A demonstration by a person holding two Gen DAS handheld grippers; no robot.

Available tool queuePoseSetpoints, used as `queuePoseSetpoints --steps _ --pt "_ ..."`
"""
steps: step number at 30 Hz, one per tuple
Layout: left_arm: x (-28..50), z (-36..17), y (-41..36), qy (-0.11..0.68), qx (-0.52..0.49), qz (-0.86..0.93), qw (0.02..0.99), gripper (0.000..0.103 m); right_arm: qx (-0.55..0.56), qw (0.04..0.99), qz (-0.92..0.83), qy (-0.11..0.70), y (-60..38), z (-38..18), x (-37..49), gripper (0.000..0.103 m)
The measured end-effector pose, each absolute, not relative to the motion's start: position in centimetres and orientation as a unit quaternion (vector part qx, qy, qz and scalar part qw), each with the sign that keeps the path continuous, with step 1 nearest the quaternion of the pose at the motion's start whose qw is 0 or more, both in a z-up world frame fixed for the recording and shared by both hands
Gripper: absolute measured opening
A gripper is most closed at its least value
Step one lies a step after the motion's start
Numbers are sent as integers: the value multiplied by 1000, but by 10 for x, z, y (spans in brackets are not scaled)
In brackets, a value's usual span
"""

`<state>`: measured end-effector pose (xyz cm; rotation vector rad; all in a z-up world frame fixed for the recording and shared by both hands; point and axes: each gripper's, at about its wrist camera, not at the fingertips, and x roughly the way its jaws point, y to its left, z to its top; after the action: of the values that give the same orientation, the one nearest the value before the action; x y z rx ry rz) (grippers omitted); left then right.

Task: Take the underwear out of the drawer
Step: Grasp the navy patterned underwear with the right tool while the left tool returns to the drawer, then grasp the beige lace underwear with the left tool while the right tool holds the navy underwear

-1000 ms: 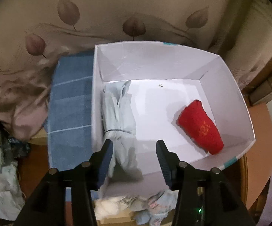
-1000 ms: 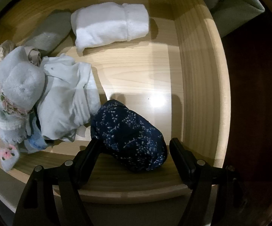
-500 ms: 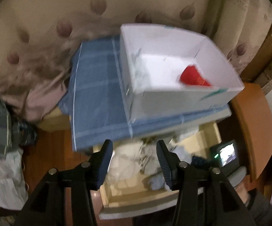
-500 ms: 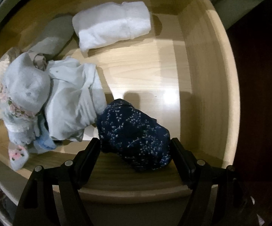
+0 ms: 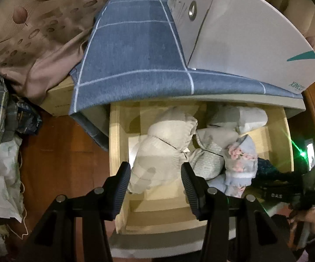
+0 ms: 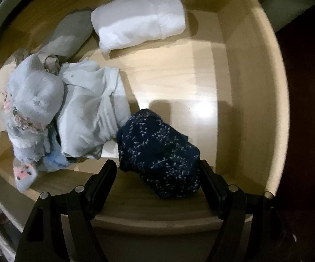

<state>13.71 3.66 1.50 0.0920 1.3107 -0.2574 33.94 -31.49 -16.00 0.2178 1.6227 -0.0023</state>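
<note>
Left tool open above cream bundle; right tool open astride navy underwear, near drawer front edge.

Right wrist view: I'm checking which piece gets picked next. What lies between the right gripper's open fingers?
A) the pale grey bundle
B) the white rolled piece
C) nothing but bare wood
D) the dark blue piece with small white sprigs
D: the dark blue piece sits between the open fingers of the right gripper, in the drawer.

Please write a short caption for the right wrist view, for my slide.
Open right gripper poised over a navy floral bundle in the wooden drawer, beside pale folded garments.
</note>
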Motion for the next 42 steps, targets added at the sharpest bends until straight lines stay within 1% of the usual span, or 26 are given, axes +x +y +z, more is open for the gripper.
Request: queuePoseSetpoints --steps 5,7,8,10,11,12,14,18,24,28,31,33,40,42 --pt "140 -3 35 610 32 -124 782 49 84 688 -10 721 -313 -160 339 73" --pt "143 -8 34 613 31 -125 779 49 78 691 -15 719 -313 -160 338 69" --pt "144 -11 33 615 31 -124 778 49 74 692 -18 717 -312 -160 338 60" --pt "146 -16 32 618 30 -126 775 49 71 698 -25 712 -309 -159 337 54" --pt "147 -17 31 619 32 -128 774 49 69 699 -29 711 -308 -159 336 44" --pt "147 -20 29 620 37 -128 773 49 68 700 -30 711 -308 -159 336 37" --pt "148 -24 26 621 46 -129 772 49 62 703 -32 707 -306 -157 335 31" --pt "154 -32 22 625 50 -125 769 49 58 706 -33 705 -301 -153 334 29" --pt "161 -33 12 618 50 -132 774 49 46 706 -32 706 -300 -147 333 29" --pt "169 -48 4 633 58 -134 760 49 45 706 -31 706 -298 -146 334 30" --pt "176 -54 -1 630 81 -122 763 53 45 706 -30 706 -297 -146 335 30" --pt "180 -58 -2 634 81 -121 760 56 44 706 -30 706 -297 -145 334 30" --pt "188 -71 1 646 69 -104 753 60 44 707 -27 706 -297 -146 335 31" --pt "191 -74 -3 648 78 -98 751 62 44 706 -27 706 -297 -146 335 32"
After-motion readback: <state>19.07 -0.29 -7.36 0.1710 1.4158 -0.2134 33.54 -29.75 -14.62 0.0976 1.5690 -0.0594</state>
